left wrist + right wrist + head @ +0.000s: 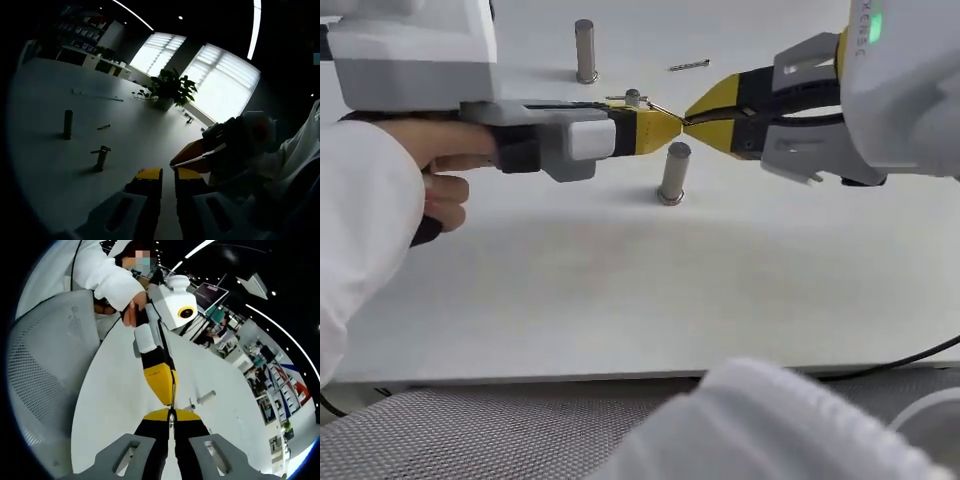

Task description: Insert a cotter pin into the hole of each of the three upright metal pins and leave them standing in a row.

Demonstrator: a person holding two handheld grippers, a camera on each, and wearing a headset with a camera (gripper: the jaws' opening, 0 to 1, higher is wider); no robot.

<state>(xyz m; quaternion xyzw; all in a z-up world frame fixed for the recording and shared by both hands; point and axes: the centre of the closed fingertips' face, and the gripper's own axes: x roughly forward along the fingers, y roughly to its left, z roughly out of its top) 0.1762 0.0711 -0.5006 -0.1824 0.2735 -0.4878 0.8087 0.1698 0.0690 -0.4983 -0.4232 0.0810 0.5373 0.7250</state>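
Yellow-tipped right gripper (703, 117): jaws pinched together on a held cotter pin (664, 109), carried in the air near the middle pin (633, 97).
Left gripper (662, 130): tip to tip with the right gripper; jaws a slit apart, nothing seen between them.
Risk, drop: the wire is thin and gripped at its end; a nudge from the left tips could twist it loose.
Risk, knock: the near pin (674, 172) stands just below both tips; a low sweep would likely topple it.
Metal pins: three, all upright on the table (620, 290).
Cotter pins: three. One is fitted through the middle pin, one is held, and a loose cotter pin (689, 65) lies near the far pin (585, 50).
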